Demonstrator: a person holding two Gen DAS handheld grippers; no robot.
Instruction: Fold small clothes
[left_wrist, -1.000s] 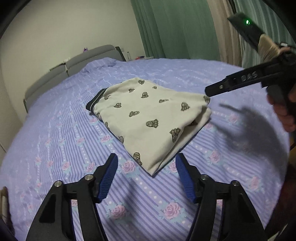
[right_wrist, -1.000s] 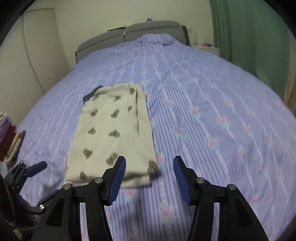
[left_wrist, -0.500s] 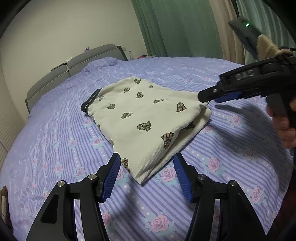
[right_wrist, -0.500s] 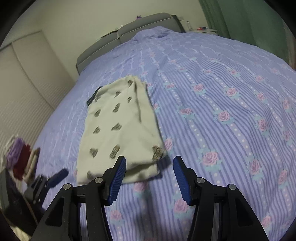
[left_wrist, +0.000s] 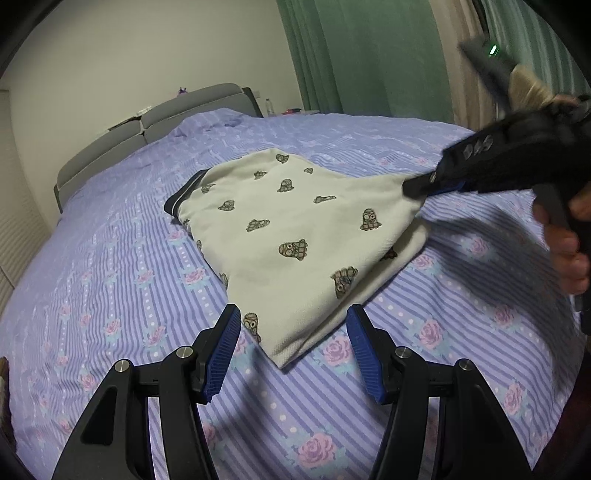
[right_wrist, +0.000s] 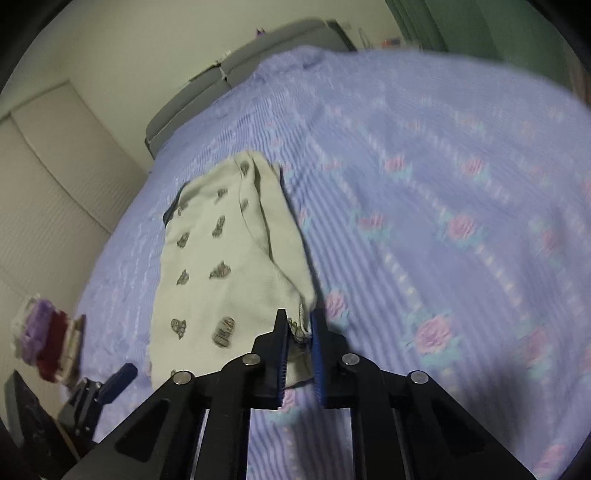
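Note:
Cream shorts (left_wrist: 295, 236) with a small dark print and a dark waistband lie folded lengthwise on the purple flowered bedspread (left_wrist: 110, 280). My left gripper (left_wrist: 291, 350) is open, its blue pads on either side of the near corner of the shorts, just above the bed. My right gripper (right_wrist: 299, 332) is shut on the shorts' near right corner (right_wrist: 301, 325) and lifts it slightly. In the left wrist view the right gripper (left_wrist: 417, 188) pinches that corner at the right. The left gripper (right_wrist: 122, 376) shows low left in the right wrist view.
A grey headboard (left_wrist: 155, 125) stands at the far end of the bed. Green curtains (left_wrist: 362, 55) hang at the far right. Folded purple and red items (right_wrist: 44, 339) sit off the bed's left side. A pale wardrobe (right_wrist: 44, 177) lines the left wall.
My right gripper moved down onto the shorts' corner and shut on it. My left gripper came closer, so its open pads now flank the other near corner.

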